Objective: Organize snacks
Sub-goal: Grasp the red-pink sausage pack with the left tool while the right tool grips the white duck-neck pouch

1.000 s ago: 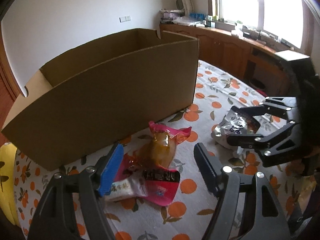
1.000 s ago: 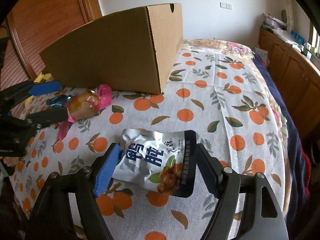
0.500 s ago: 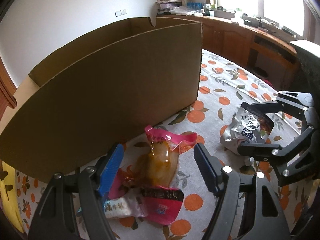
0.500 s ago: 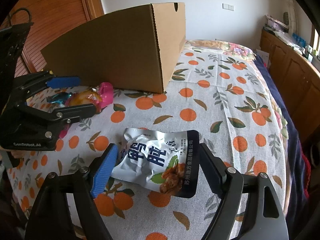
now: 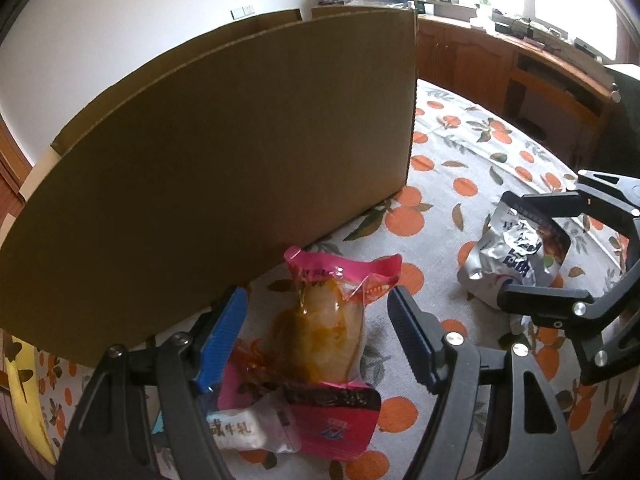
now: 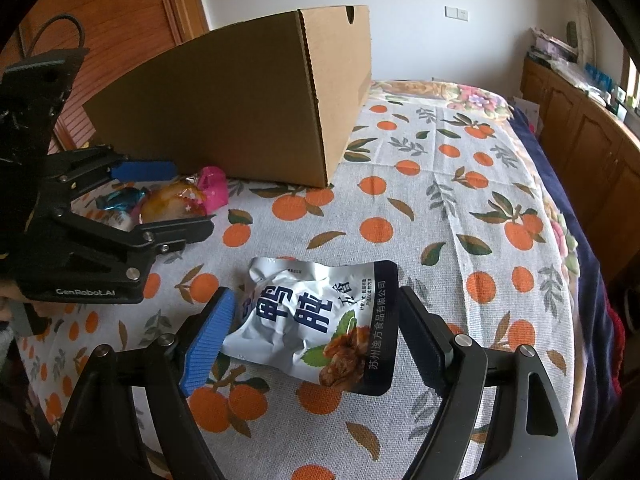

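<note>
The left gripper (image 5: pixel 316 334) stands with its jaws apart around a clear, pink-topped pouch of orange-sauced snack (image 5: pixel 326 320), not pressing it; beneath that pouch lie a pink flat packet (image 5: pixel 332 420) and a small white packet (image 5: pixel 244 430). The right gripper (image 6: pixel 312 338) straddles a crinkled silver foil snack bag (image 6: pixel 316 320) (printed in dark blue characters), jaws spread wide and clear of it. Everything rests on an orange-patterned cloth (image 6: pixel 420 208). Just beyond stands the big open brown cardboard box (image 5: pixel 224 168).

A crinkled silver foil snack pouch (image 6: pixel 316 320) (blue characters) lies flat; a pink-ended clear meat packet (image 5: pixel 324 320) lies beside the brown cardboard box (image 5: pixel 224 160).
</note>
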### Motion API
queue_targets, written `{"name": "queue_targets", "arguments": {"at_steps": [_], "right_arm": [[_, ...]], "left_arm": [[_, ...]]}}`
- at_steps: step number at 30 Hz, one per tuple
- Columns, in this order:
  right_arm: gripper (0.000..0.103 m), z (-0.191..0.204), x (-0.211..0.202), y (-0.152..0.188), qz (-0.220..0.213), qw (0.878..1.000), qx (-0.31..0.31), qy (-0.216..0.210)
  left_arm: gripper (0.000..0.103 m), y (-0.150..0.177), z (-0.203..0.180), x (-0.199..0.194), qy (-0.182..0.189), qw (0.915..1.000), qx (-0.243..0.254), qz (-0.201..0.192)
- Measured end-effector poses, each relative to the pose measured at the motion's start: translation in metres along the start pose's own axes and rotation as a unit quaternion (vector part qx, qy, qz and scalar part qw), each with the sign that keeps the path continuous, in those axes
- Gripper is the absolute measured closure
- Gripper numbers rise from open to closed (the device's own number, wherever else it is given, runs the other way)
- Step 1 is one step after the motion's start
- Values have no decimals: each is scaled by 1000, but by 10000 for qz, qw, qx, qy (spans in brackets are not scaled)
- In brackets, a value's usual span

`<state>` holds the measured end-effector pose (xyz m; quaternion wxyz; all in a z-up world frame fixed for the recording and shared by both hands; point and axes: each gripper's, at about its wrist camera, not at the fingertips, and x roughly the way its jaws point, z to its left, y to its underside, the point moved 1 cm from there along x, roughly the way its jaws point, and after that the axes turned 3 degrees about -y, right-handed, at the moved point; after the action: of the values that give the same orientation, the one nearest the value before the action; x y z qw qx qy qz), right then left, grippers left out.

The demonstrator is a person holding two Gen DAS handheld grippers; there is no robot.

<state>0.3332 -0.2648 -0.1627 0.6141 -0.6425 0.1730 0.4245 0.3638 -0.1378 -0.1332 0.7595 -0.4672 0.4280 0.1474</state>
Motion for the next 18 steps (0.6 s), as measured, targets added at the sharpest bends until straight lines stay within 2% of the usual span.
{"name": "queue_targets", "arguments": {"at_steps": [8,10,14,18], "right_arm": [[19,1,1,0,15,10000,-40,40],[19,2,1,0,22,10000,-61,63],[19,3,2,1,27,9999,-78,83],[19,4,2,1,36,9999,-102,111]], "left_arm": [[30,3,3,5,70,9998,-83,146],[35,2,6,6,91,9998,-135,100],[57,6,8,0,69,9999,-99,-58],[60,8,3,-6,80,9999,-3,-82]]}}
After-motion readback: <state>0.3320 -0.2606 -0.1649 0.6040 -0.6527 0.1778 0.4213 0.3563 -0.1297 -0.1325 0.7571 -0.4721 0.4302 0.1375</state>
